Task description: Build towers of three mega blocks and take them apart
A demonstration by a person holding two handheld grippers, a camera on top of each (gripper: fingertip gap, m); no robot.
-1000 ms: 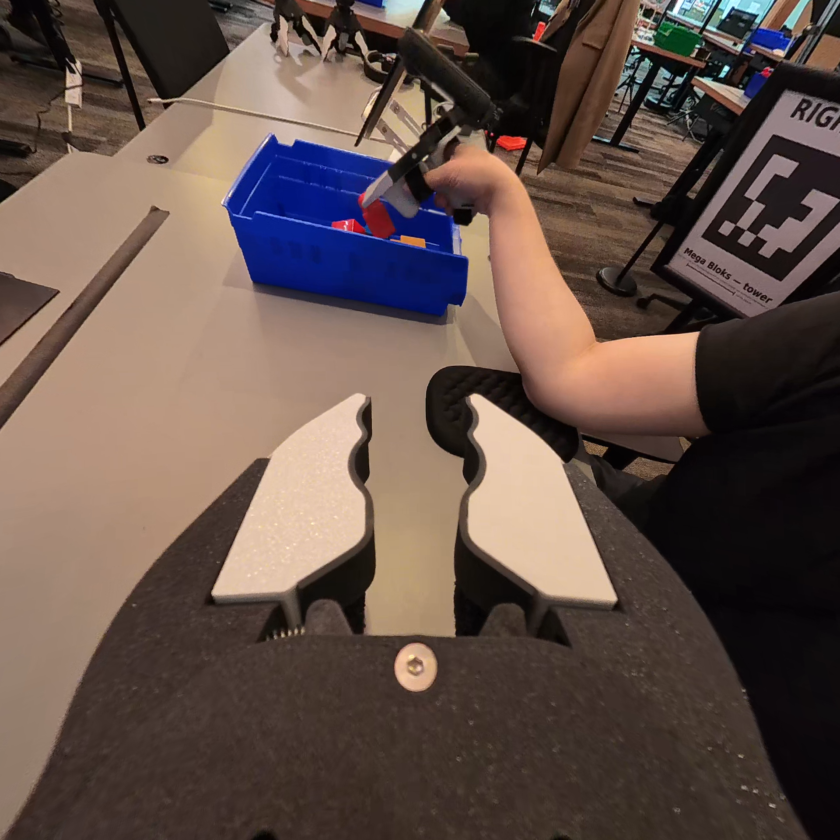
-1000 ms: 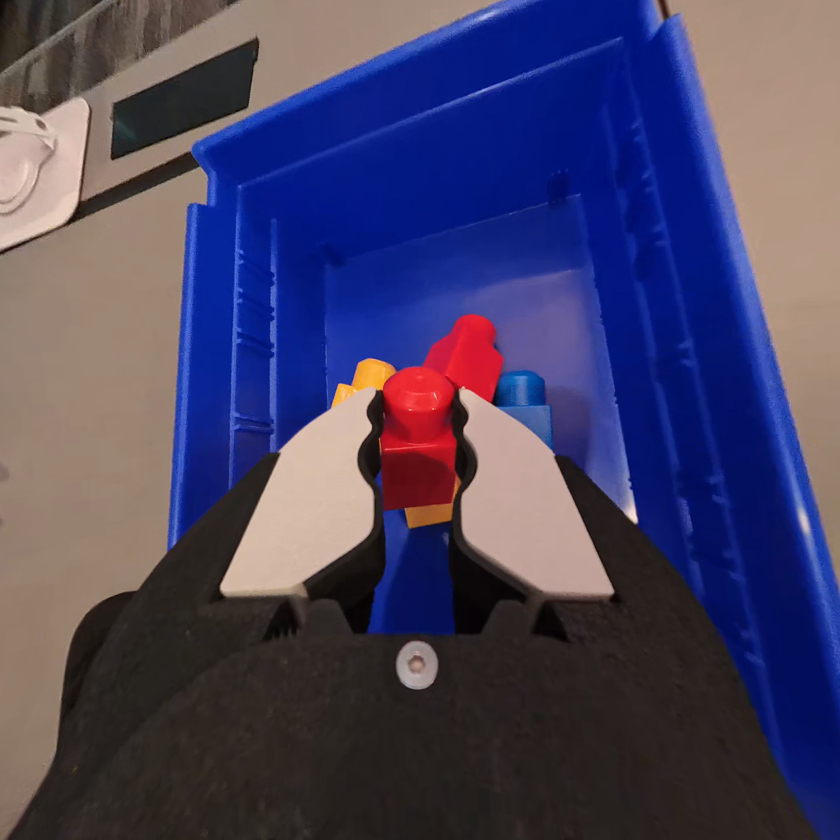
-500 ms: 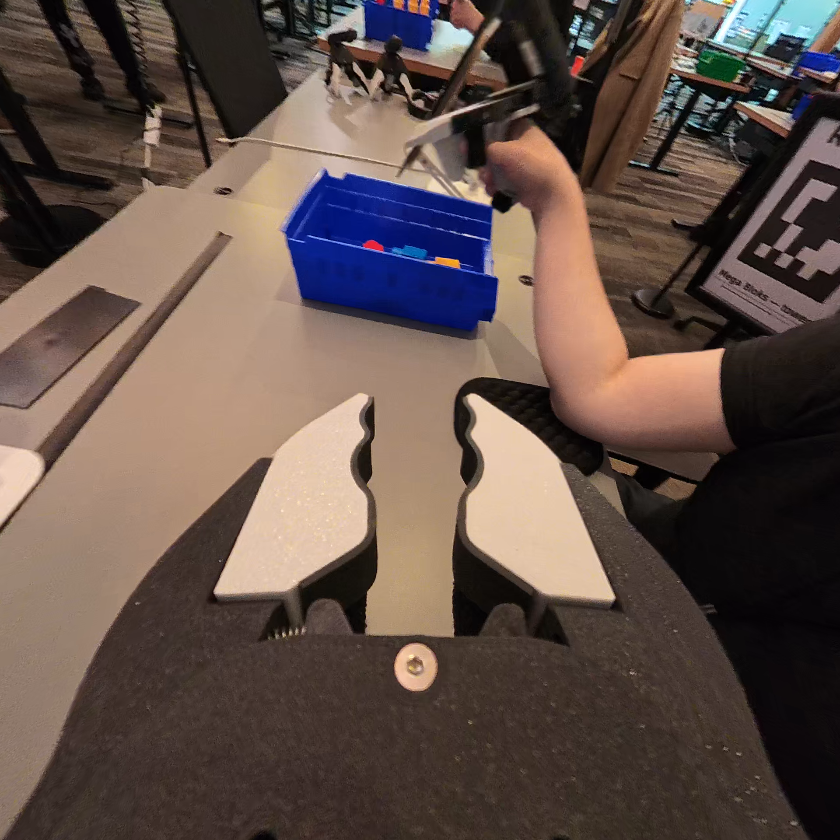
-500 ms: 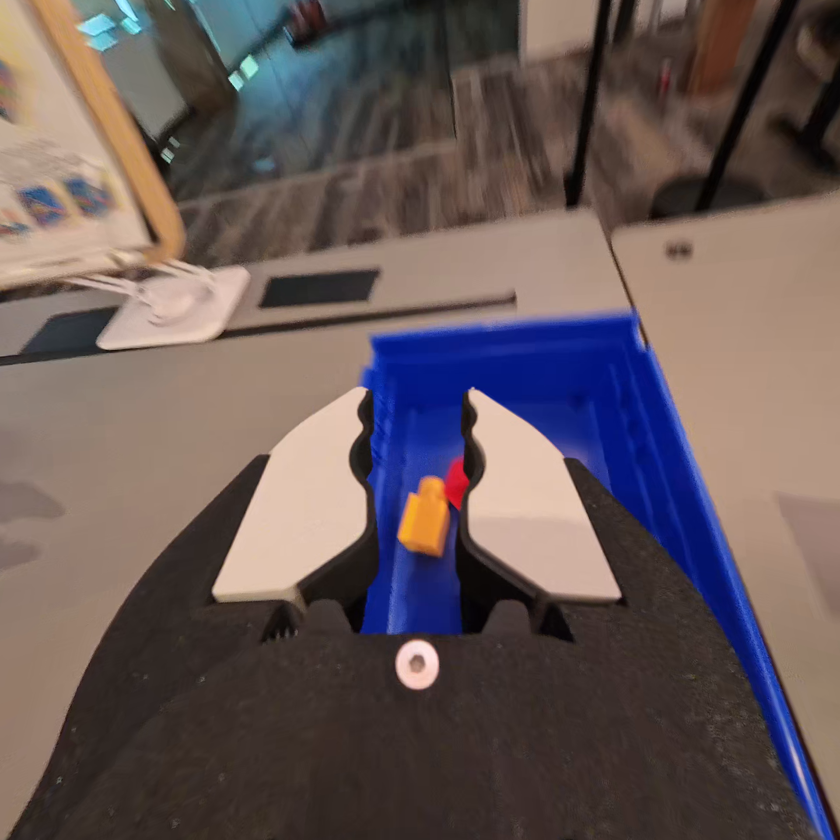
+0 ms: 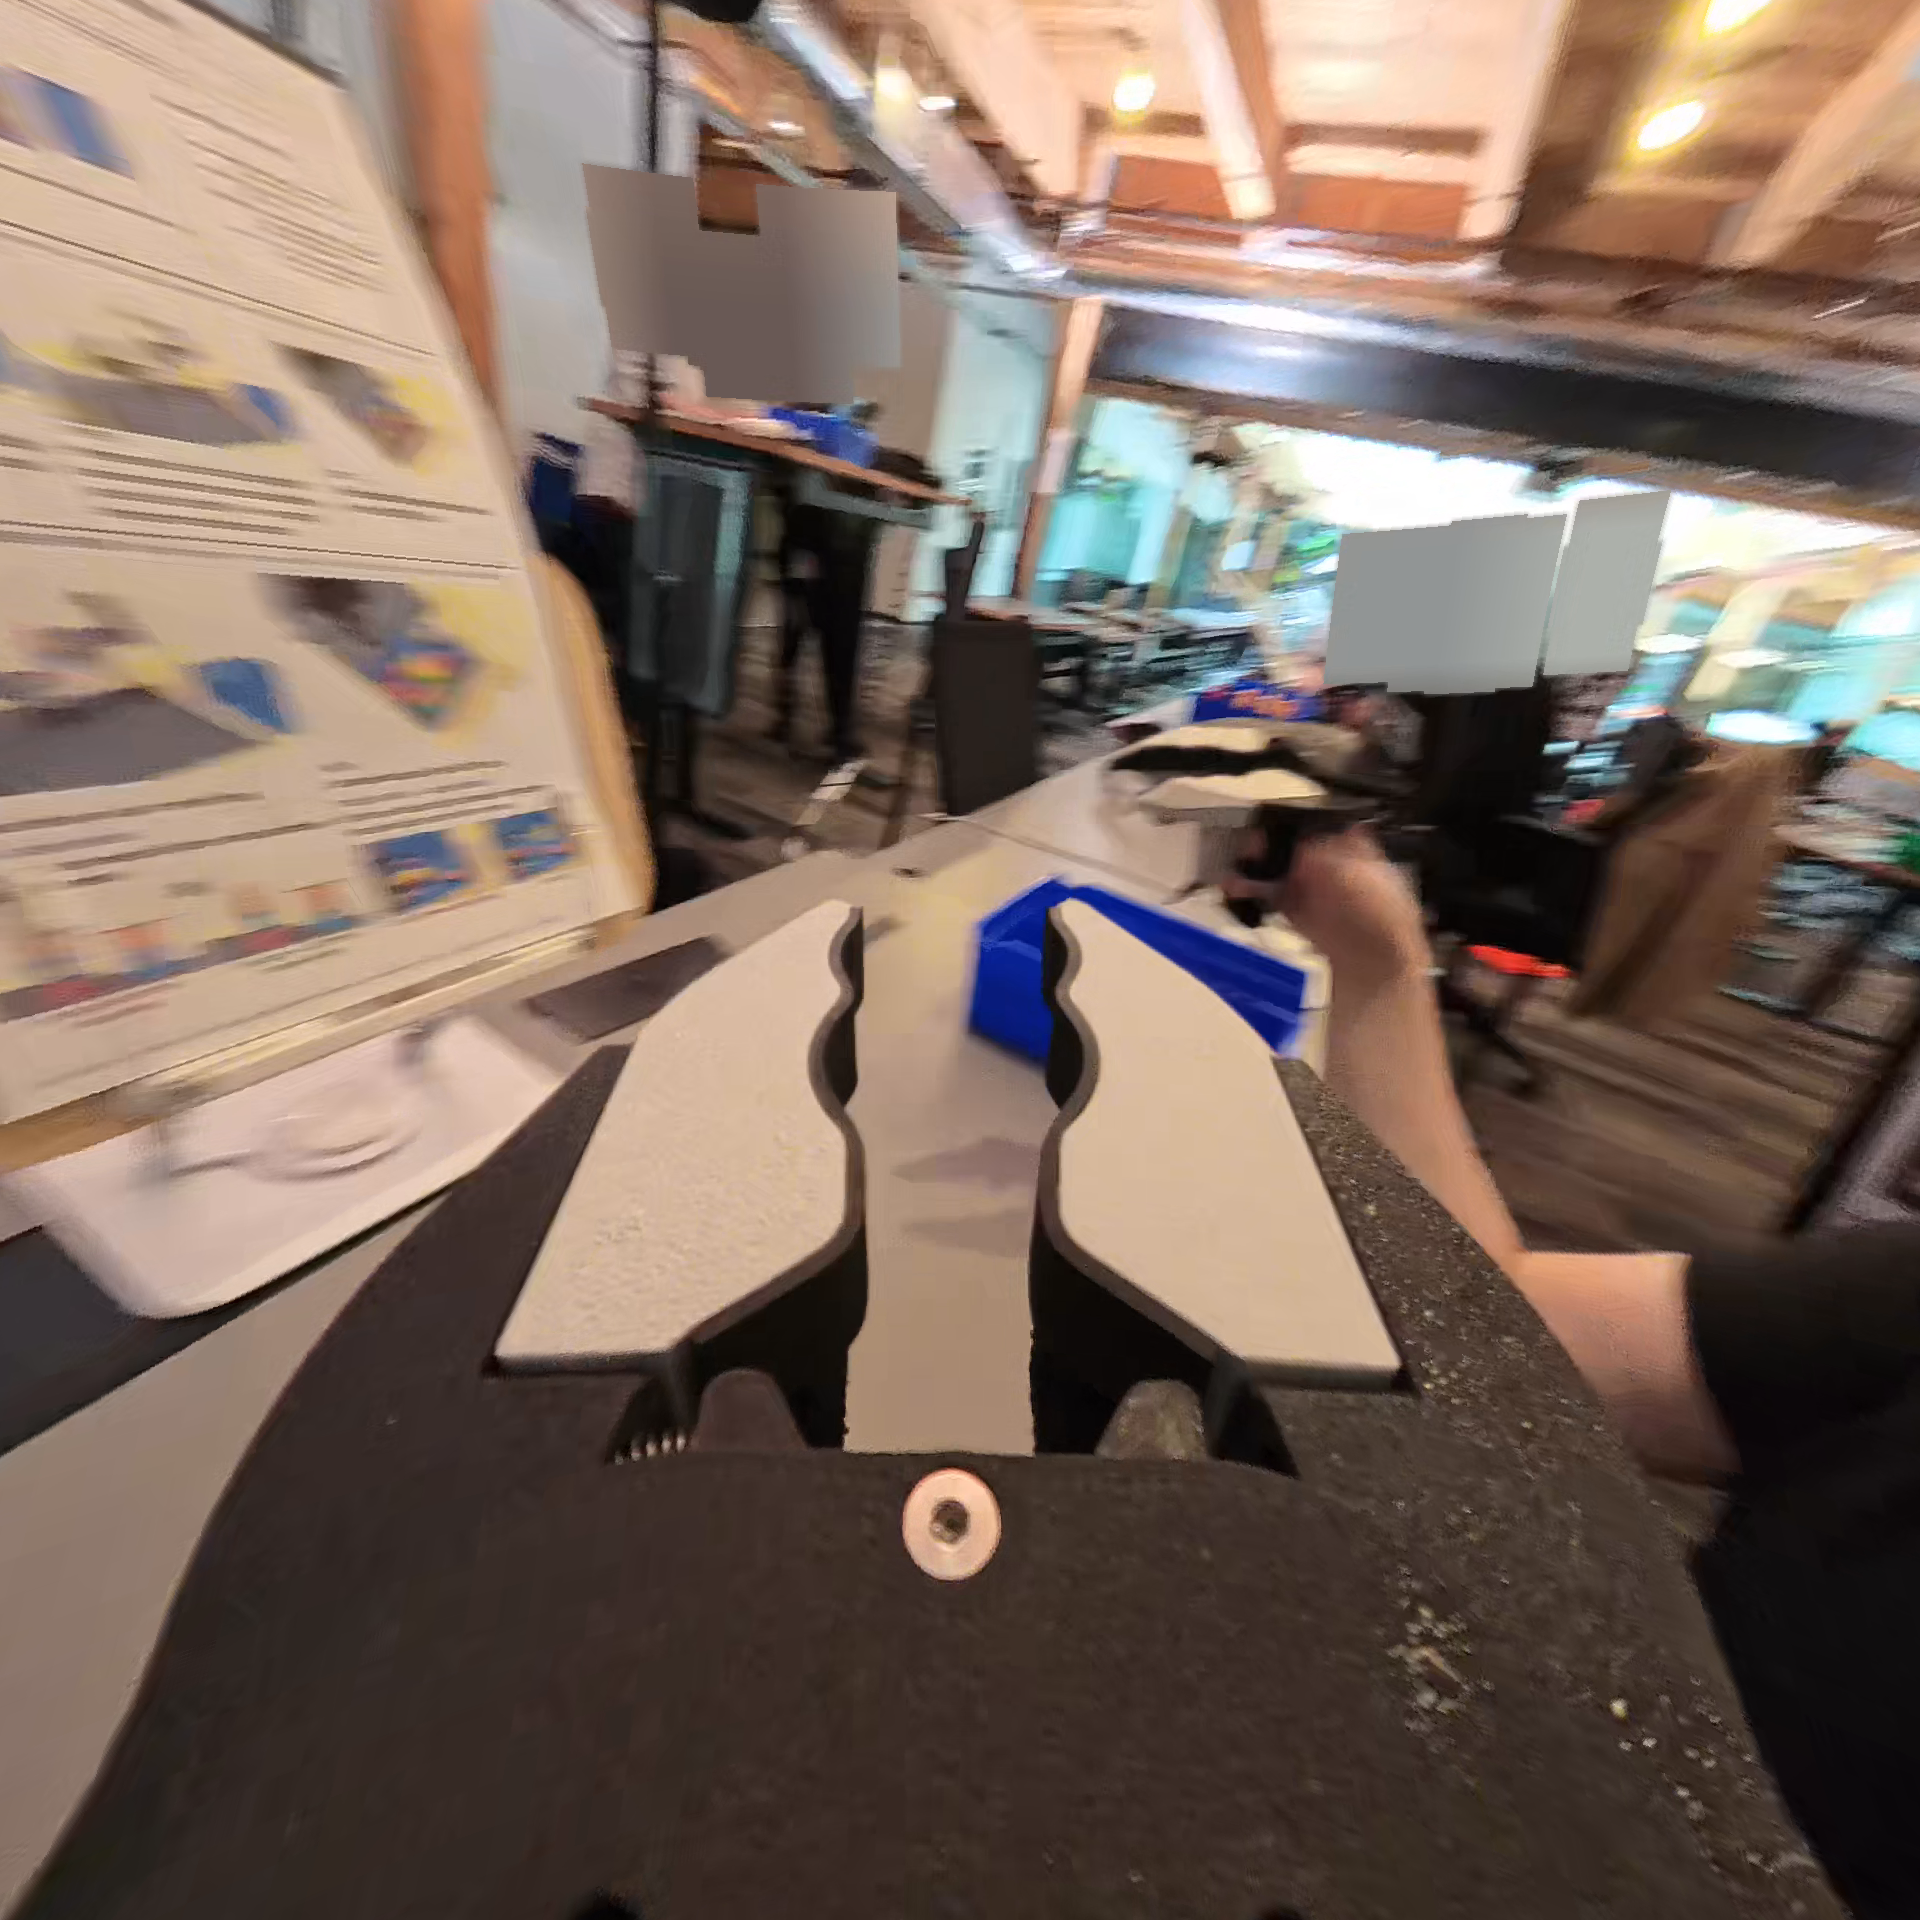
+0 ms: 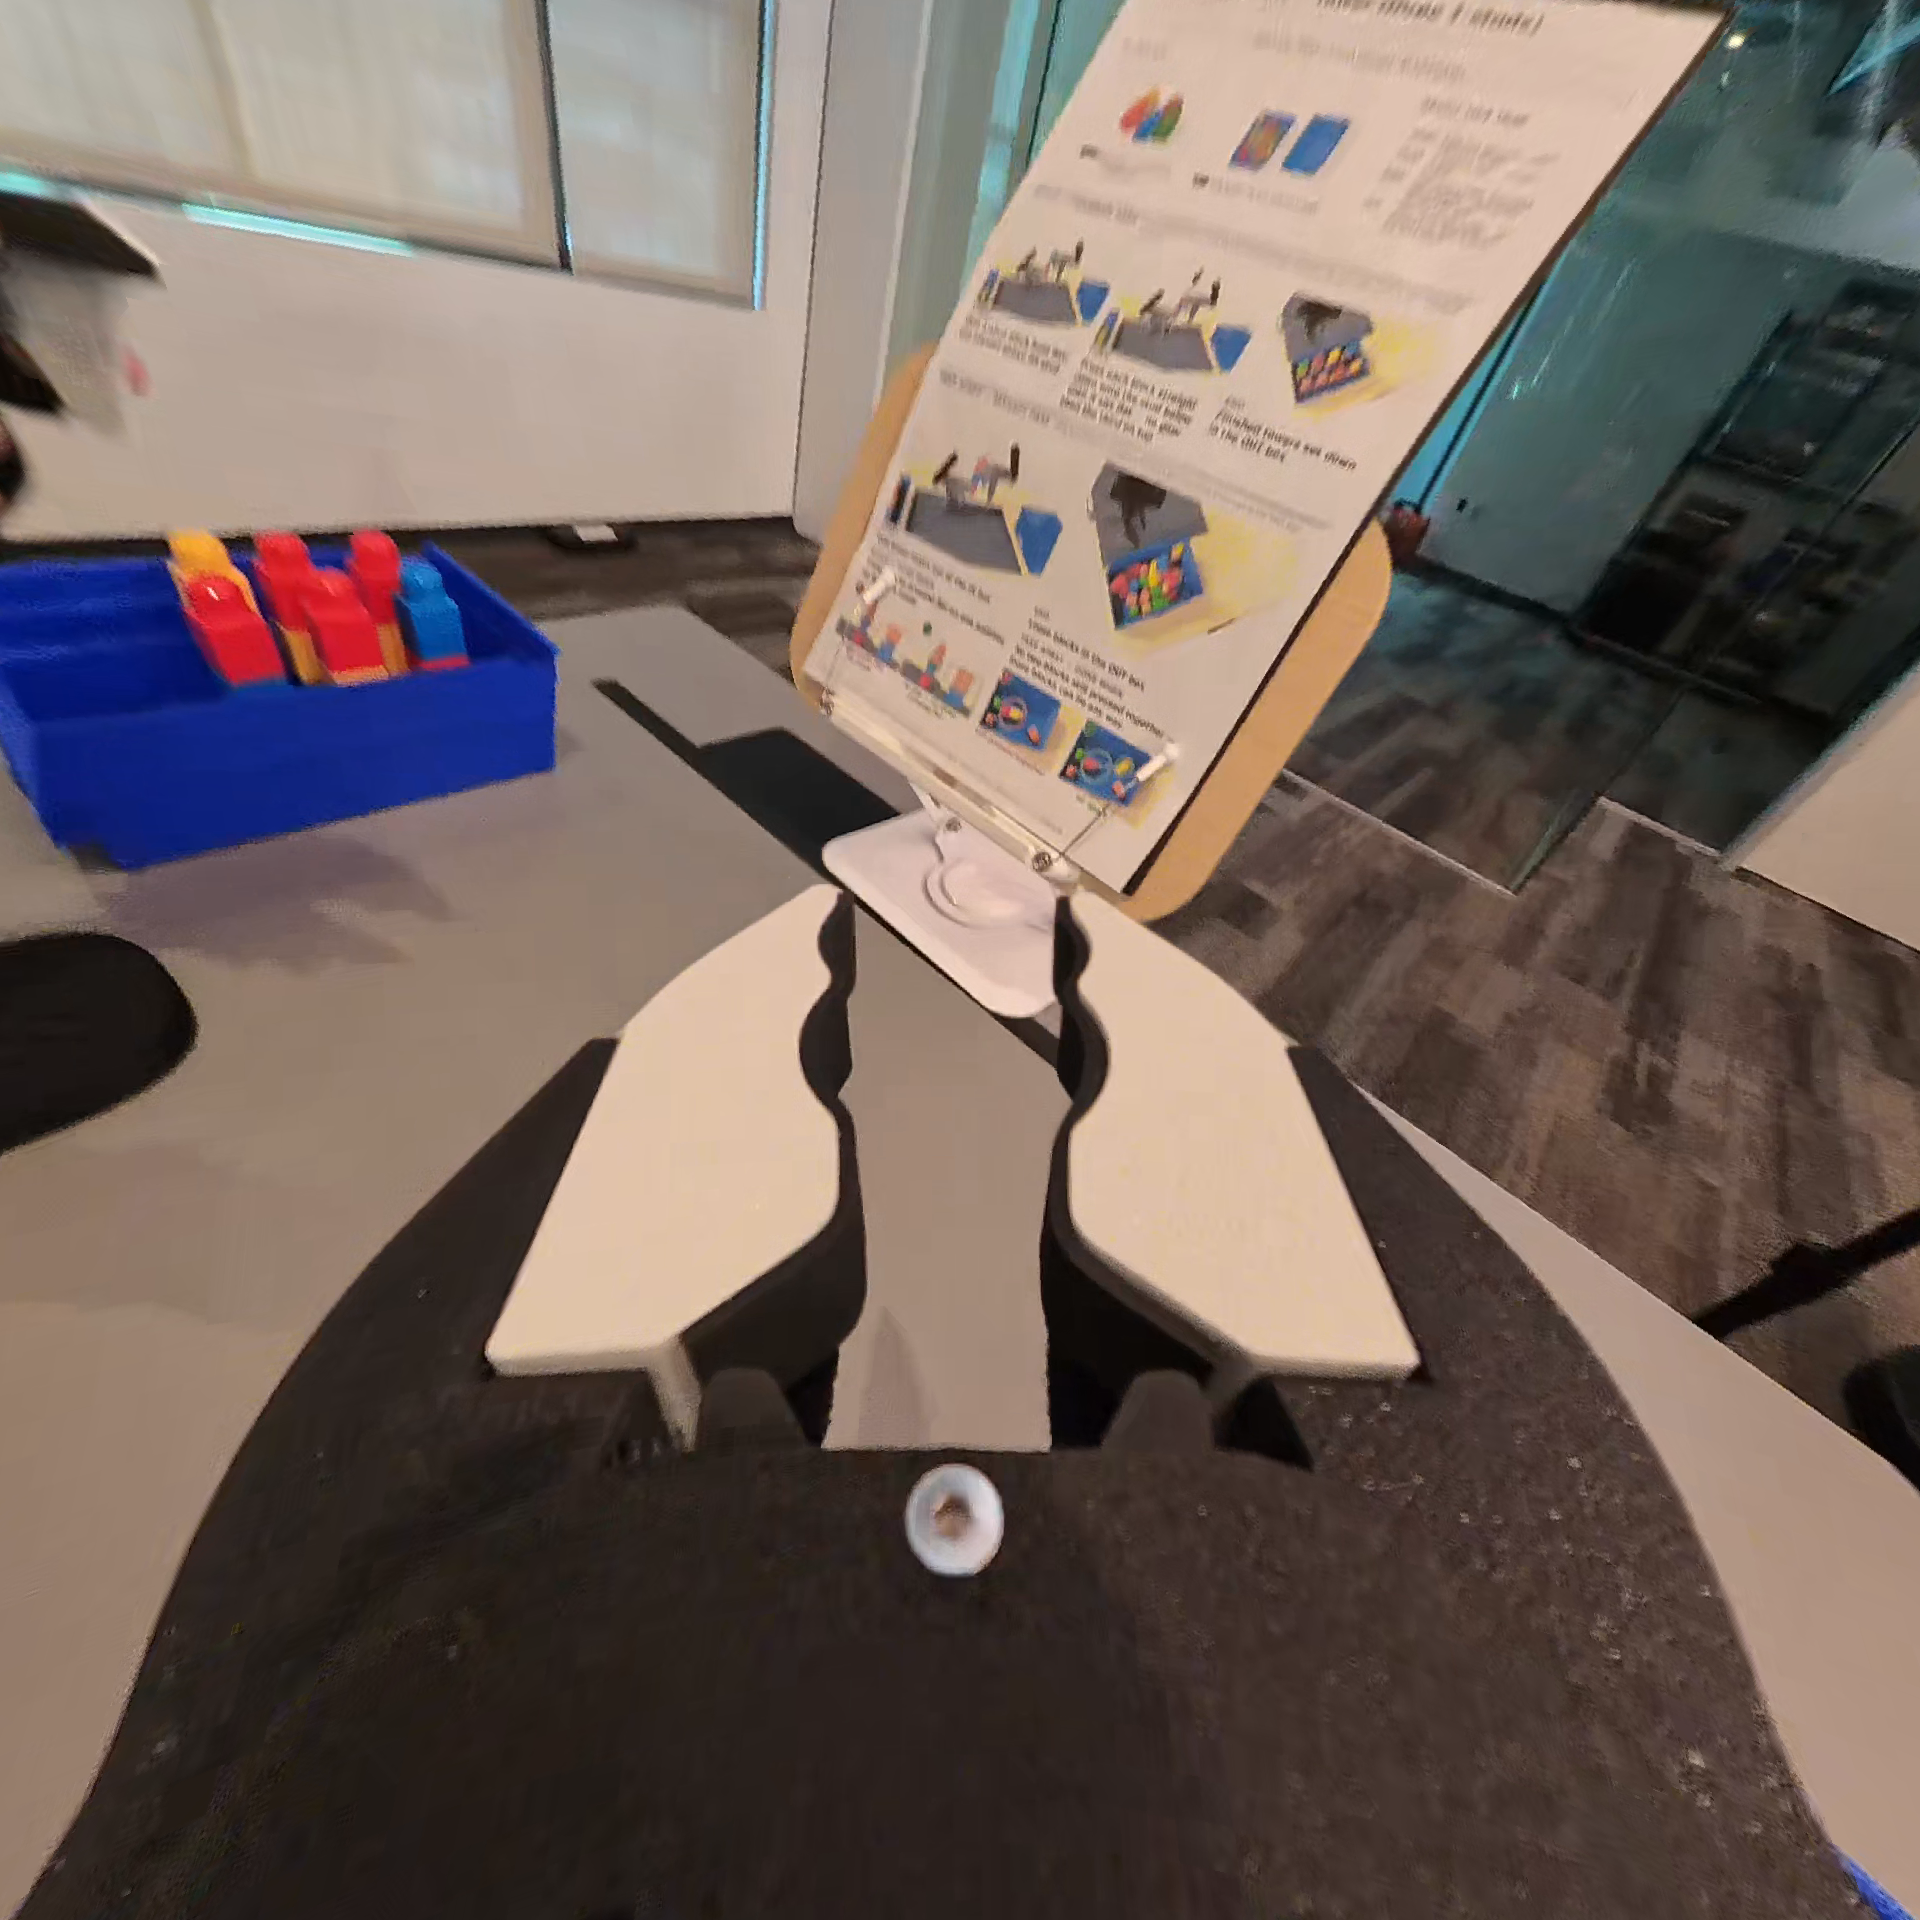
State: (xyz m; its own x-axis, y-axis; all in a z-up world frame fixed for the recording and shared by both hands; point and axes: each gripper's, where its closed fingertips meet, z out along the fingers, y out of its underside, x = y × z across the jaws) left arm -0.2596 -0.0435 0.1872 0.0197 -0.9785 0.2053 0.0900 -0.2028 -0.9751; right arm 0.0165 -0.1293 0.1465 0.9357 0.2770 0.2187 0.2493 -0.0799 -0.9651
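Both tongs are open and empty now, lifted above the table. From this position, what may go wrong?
1. The right tongs point at the instruction board on its white stand; a push forward may knock it over.
2. The built towers stand upright in the far blue bin; a careless reach may topple them.
3. Both views are blurred, so the left tongs are probably swinging fast and may overshoot the near blue bin.

I see pale grey fingers (image 6: 727, 1143) on my right claw (image 6: 954, 935), set in black. The surface (image 6: 416, 987) is plain grey. A blue bin (image 6: 291, 748) holds red, yellow and blue block towers (image 6: 312, 613).
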